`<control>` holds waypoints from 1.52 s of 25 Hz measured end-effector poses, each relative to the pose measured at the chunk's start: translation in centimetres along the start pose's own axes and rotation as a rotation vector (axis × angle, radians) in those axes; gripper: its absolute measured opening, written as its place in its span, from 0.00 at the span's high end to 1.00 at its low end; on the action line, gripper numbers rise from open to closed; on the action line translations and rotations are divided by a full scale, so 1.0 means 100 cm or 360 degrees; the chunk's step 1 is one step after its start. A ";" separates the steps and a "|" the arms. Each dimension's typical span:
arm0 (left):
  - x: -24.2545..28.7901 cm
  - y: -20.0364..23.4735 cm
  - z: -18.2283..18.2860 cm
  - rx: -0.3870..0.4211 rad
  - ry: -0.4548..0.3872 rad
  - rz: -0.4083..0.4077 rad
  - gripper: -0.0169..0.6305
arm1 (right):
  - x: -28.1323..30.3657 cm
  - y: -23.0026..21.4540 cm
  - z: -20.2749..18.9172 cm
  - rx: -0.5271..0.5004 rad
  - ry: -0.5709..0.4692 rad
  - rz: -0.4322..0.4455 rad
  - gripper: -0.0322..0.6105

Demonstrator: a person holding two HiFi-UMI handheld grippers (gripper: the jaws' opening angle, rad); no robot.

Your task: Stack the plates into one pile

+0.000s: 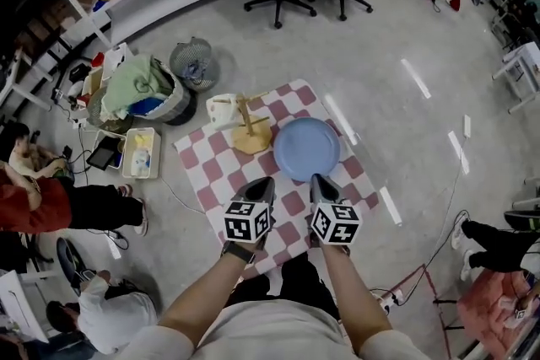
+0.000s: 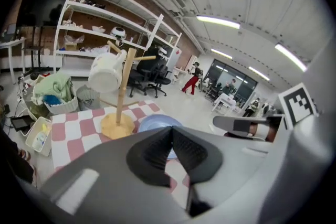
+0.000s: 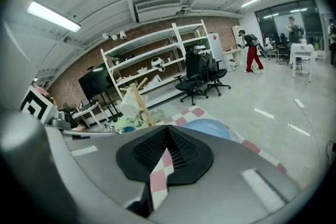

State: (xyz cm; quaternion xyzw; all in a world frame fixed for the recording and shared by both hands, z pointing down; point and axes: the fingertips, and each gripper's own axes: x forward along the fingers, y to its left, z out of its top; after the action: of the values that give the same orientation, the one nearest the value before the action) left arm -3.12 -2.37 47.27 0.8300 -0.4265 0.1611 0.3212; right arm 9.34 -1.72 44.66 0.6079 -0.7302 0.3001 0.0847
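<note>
Plates (image 1: 306, 148) show as one pale-blue round disc with a raised rim, lying flat on the checked cloth (image 1: 205, 181) at the centre of the head view; I can't tell if it's more than one. It lies just above the right gripper (image 1: 319, 180), which is nearer to it than the left gripper (image 1: 262, 182). Both grippers are clenched on nothing.

Bare checkered cloth (image 1: 205, 173) before blue plate (image 1: 306, 147); wooden mug stand (image 1: 251, 133) close at its left.
</note>
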 end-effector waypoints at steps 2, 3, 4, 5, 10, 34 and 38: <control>-0.019 -0.008 0.007 0.0037 -0.0041 -0.0040 0.96 | -0.014 0.019 0.010 0.0019 -0.0061 0.0034 0.93; -0.028 -0.011 0.012 0.0056 -0.0064 -0.0058 0.96 | -0.020 0.029 0.014 0.0025 -0.0090 0.0049 0.93; -0.037 -0.014 0.016 0.0075 -0.0087 -0.0075 0.96 | -0.026 0.037 0.019 0.0025 -0.0118 0.0063 0.93; -0.046 -0.017 0.021 0.0094 -0.0112 -0.0091 0.96 | -0.032 0.046 0.024 0.0020 -0.0146 0.0076 0.94; -0.092 -0.034 0.053 0.0169 -0.0258 -0.0166 0.96 | -0.062 0.088 0.054 -0.0038 -0.0286 0.0145 0.94; -0.246 -0.076 0.158 0.0452 -0.0757 -0.0251 0.96 | -0.168 0.208 0.149 -0.0243 -0.0713 0.0404 0.94; -0.257 -0.075 0.166 0.0458 -0.0801 -0.0233 0.96 | -0.172 0.214 0.153 -0.0276 -0.0719 0.0407 0.94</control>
State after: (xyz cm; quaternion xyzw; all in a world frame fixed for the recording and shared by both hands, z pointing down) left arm -12.17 5.25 18.05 0.9094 -0.4046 -0.0144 0.0951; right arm -2.82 6.11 16.74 0.5529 -0.8243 0.1015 -0.0673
